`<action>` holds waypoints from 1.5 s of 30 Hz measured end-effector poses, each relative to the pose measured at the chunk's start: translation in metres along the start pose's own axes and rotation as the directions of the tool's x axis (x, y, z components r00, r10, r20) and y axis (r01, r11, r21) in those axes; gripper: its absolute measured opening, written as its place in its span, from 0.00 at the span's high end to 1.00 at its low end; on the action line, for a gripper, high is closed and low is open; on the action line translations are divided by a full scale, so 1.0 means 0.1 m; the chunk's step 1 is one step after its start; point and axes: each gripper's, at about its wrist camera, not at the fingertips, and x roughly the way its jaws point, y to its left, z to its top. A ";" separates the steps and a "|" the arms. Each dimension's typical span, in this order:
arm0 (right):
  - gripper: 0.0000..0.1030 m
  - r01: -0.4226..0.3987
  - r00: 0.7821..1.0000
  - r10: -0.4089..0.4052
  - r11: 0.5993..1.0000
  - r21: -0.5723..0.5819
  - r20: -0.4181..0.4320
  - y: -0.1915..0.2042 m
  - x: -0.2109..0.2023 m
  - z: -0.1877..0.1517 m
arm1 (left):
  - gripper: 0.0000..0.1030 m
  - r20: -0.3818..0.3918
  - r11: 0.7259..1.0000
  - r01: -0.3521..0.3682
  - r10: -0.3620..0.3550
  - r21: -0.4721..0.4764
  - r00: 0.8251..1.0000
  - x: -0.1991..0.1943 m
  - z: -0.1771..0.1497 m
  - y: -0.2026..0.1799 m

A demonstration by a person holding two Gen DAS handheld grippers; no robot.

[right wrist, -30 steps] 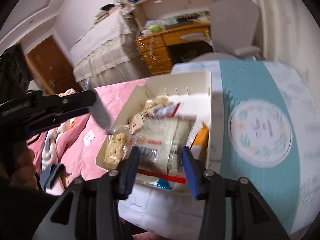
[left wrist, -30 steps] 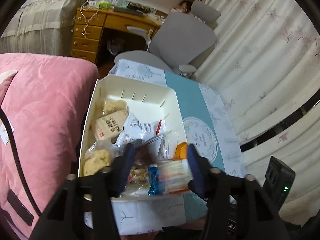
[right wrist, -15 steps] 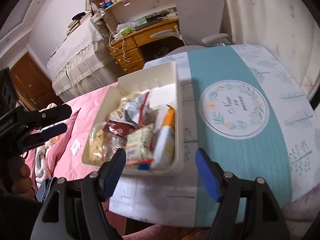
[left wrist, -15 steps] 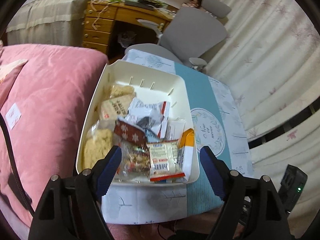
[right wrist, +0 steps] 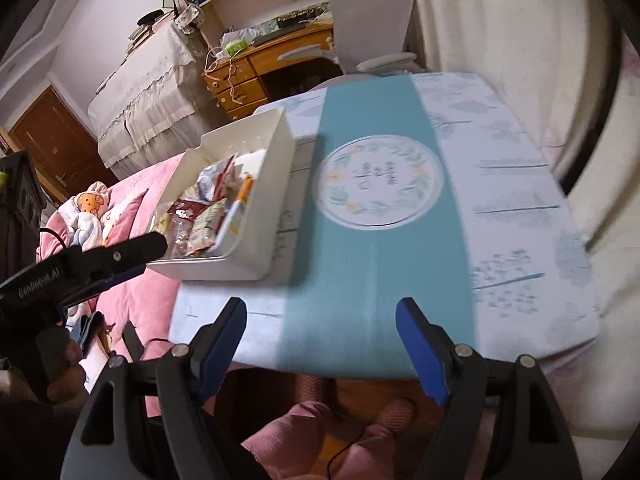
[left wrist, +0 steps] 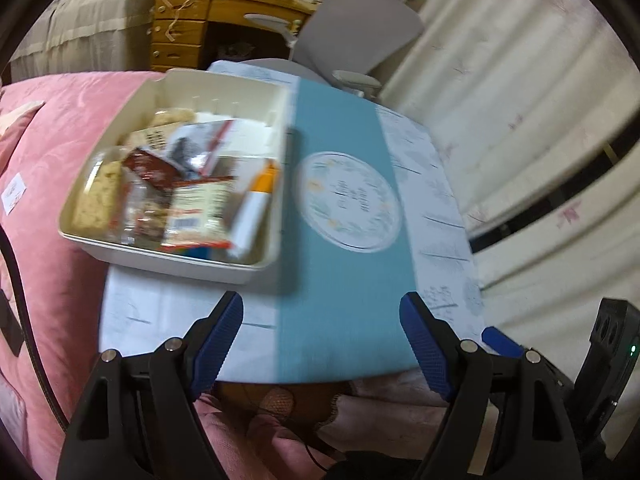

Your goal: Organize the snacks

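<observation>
A cream plastic bin stands on the left part of the table and holds several wrapped snacks, among them a pale cracker pack and an orange-and-white packet. The bin also shows in the right wrist view. My left gripper is open and empty, held back over the table's near edge. My right gripper is open and empty, also at the near edge. The left gripper's body shows at the left of the right wrist view.
The table carries a teal and white cloth with a round printed emblem. A pink bedcover lies to the left, a grey office chair and a wooden desk behind, curtains on the right.
Both grippers let go of snack packs into the bin, opened wide and pulled back toward the table's near edge. The bin now sits farther off and to the left.
</observation>
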 end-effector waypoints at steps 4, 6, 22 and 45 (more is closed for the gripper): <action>0.20 0.034 0.999 -0.034 0.999 0.015 0.021 -0.22 -0.26 0.04 | 0.23 0.003 0.998 -0.014 0.014 0.065 1.000 -0.08 0.00 -0.37; 0.19 0.040 0.999 -0.040 0.999 0.033 0.022 -0.29 -0.38 0.08 | 0.23 0.006 0.996 -0.023 0.023 0.088 1.000 -0.14 0.03 -0.50; 0.07 0.070 0.996 -0.072 0.996 0.048 0.053 -0.11 -1.10 0.44 | 0.17 0.128 0.933 -0.310 0.290 0.184 0.948 -0.73 0.22 -1.08; 0.00 0.177 0.981 -0.177 0.984 0.004 0.074 -0.37 -0.95 0.53 | 0.05 0.203 0.890 -0.429 0.396 0.153 0.895 -0.46 0.24 -1.38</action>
